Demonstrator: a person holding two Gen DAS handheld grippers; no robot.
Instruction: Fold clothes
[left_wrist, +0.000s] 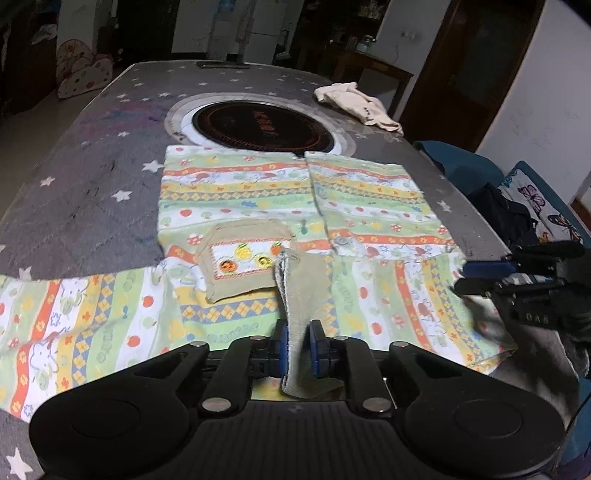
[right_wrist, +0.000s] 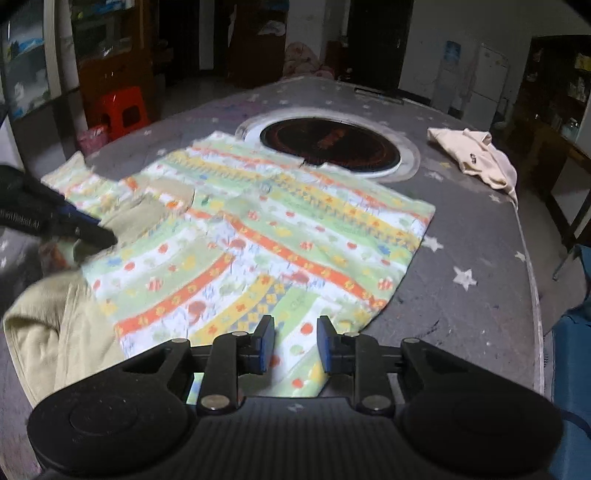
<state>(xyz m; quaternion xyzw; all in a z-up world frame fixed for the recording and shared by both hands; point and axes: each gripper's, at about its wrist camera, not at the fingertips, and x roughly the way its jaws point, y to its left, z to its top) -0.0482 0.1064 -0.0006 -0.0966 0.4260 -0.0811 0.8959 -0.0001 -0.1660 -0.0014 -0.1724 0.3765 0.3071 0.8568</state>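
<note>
A child's striped shirt (left_wrist: 295, 195) with green, yellow and orange bands lies flat on the grey star-patterned table (left_wrist: 92, 155); it also shows in the right wrist view (right_wrist: 277, 229). It has an olive pocket (left_wrist: 243, 258). My left gripper (left_wrist: 297, 345) is shut on the shirt's olive collar edge (left_wrist: 303, 291), lifting it slightly. My right gripper (right_wrist: 295, 343) is open, low over the shirt's sleeve (right_wrist: 295, 369) at the near right edge, holding nothing. Each gripper shows at the side of the other's view: the right one (left_wrist: 517, 277), the left one (right_wrist: 74, 225).
A round black cooktop (left_wrist: 262, 125) is set in the table beyond the shirt. A cream garment (left_wrist: 358, 103) lies crumpled at the far right, also in the right wrist view (right_wrist: 476, 155). A blue chair (left_wrist: 517, 192) stands at the right edge. A red stool (right_wrist: 122, 110) stands on the floor.
</note>
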